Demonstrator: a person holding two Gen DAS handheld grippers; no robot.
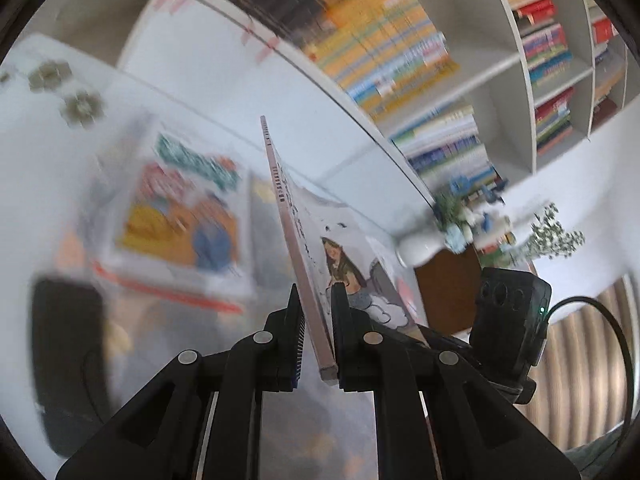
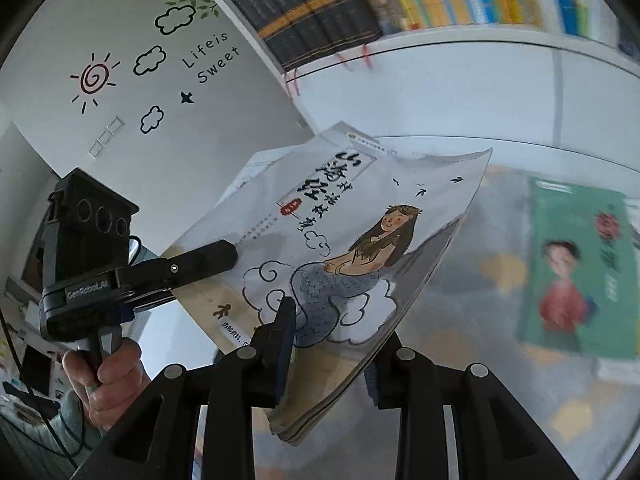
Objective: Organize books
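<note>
A thin paperback with a mermaid drawn on its cover (image 2: 352,232) is held up in the air above the table by both grippers. My left gripper (image 1: 316,300) is shut on the book's spine edge (image 1: 288,220), which stands edge-on in the left wrist view. In the right wrist view one of the left gripper's fingers (image 2: 208,258) lies across the cover's left edge, with a person's hand (image 2: 108,372) on its handle. My right gripper (image 2: 328,344) is shut on the book's lower corner, and its far finger is partly hidden behind the pages.
A white bookshelf (image 1: 500,60) packed with colourful books stands behind, with a row of dark volumes (image 2: 312,12) at one end. More books lie flat on the table: a cartoon-covered one (image 1: 180,208) and a green one (image 2: 580,268). A white vase with flowers (image 1: 460,220) stands nearby.
</note>
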